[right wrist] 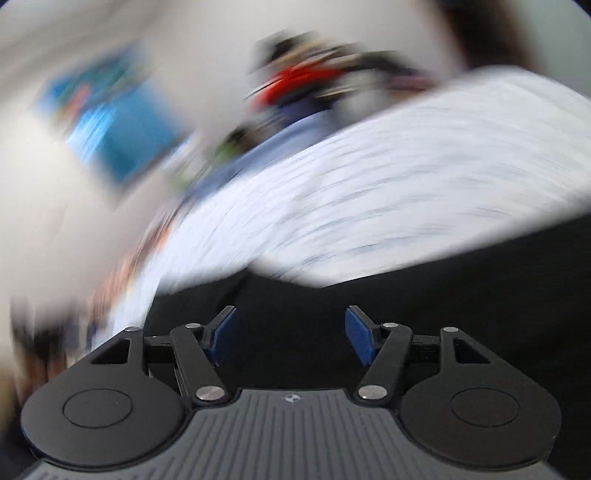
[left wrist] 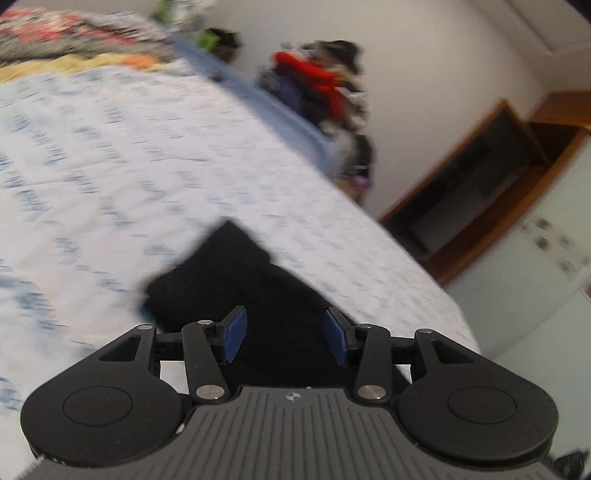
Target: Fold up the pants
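Note:
Black pants (left wrist: 236, 288) lie on a white bedsheet with blue print (left wrist: 122, 155). In the left wrist view my left gripper (left wrist: 285, 334) is open, its blue pads (left wrist: 233, 334) apart above the dark cloth, holding nothing. In the right wrist view, which is heavily blurred, my right gripper (right wrist: 290, 334) is open and empty over the black pants (right wrist: 424, 314), which fill the lower part of the view. The bedsheet (right wrist: 388, 192) lies beyond them.
A floral blanket (left wrist: 70, 33) lies at the far end of the bed. A pile of clothes with a red item (left wrist: 317, 85) stands against the wall past the bed's edge. A wooden door frame (left wrist: 491, 184) is at the right. A blue picture (right wrist: 114, 122) hangs on the wall.

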Motion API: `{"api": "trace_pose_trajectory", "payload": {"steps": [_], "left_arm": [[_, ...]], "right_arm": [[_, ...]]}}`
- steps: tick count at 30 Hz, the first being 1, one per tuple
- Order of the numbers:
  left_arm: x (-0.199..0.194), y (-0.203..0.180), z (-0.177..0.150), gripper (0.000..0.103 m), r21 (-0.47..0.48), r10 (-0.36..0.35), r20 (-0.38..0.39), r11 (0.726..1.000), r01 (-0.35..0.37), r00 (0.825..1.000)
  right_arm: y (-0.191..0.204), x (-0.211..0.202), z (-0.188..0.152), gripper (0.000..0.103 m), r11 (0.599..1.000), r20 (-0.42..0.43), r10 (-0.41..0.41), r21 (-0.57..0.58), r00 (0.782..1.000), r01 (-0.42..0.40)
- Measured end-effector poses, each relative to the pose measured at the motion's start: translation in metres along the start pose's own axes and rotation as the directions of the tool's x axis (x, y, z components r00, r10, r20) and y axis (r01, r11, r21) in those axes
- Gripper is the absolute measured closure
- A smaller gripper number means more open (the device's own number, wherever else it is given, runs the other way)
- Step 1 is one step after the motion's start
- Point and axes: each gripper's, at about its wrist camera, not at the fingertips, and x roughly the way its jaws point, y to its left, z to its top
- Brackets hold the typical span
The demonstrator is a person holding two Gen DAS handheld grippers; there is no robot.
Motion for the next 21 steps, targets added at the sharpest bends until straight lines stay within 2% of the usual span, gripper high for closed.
{"api": "trace_pose_trajectory", "payload": {"steps": [2, 4, 6, 8, 11, 16, 19, 21], "left_arm": [[0.015, -0.026, -0.011, 0.051, 0.039, -0.062, -0.013, 0.997, 0.062, 0.998], [0.029, -0.047, -0.023, 0.05, 0.08, -0.113, -0.04, 0.99, 0.116, 0.993], [0.046, -0.063, -0.034, 0.049, 0.104, -0.136, -0.073, 0.984, 0.143, 0.988], [0.062, -0.072, -0.047, 0.048, 0.104, -0.134, -0.115, 0.984, 0.147, 0.984], [0.081, -0.077, -0.061, 0.048, 0.109, -0.125, -0.171, 0.983, 0.145, 0.977], [0.087, -0.075, -0.068, 0.041, 0.133, -0.107, -0.195, 0.982, 0.135, 0.975], [0.088, -0.075, -0.069, 0.039, 0.127, -0.096, -0.202, 0.984, 0.124, 0.975], [0.083, -0.073, -0.068, 0.035, 0.125, -0.096, -0.205, 0.984, 0.123, 0.974]], "right_arm": [[-0.042, -0.023, 0.017, 0.037, 0.974, 0.049, -0.106, 0.208, 0.993, 0.094], [-0.071, -0.036, 0.026, 0.037, 0.936, 0.069, -0.187, 0.317, 0.98, 0.156], [-0.092, -0.043, 0.029, 0.037, 0.912, 0.093, -0.204, 0.379, 0.975, 0.155], [-0.107, -0.04, 0.031, 0.037, 0.883, 0.075, -0.215, 0.44, 0.974, 0.161], [-0.118, -0.039, 0.031, 0.04, 0.851, 0.084, -0.261, 0.49, 0.962, 0.188], [-0.128, -0.039, 0.036, 0.04, 0.843, 0.094, -0.288, 0.497, 0.953, 0.206], [-0.134, -0.039, 0.04, 0.04, 0.836, 0.149, -0.274, 0.525, 0.95, 0.159], [-0.137, -0.036, 0.041, 0.06, 0.83, 0.159, -0.311, 0.527, 0.937, 0.186]]}}
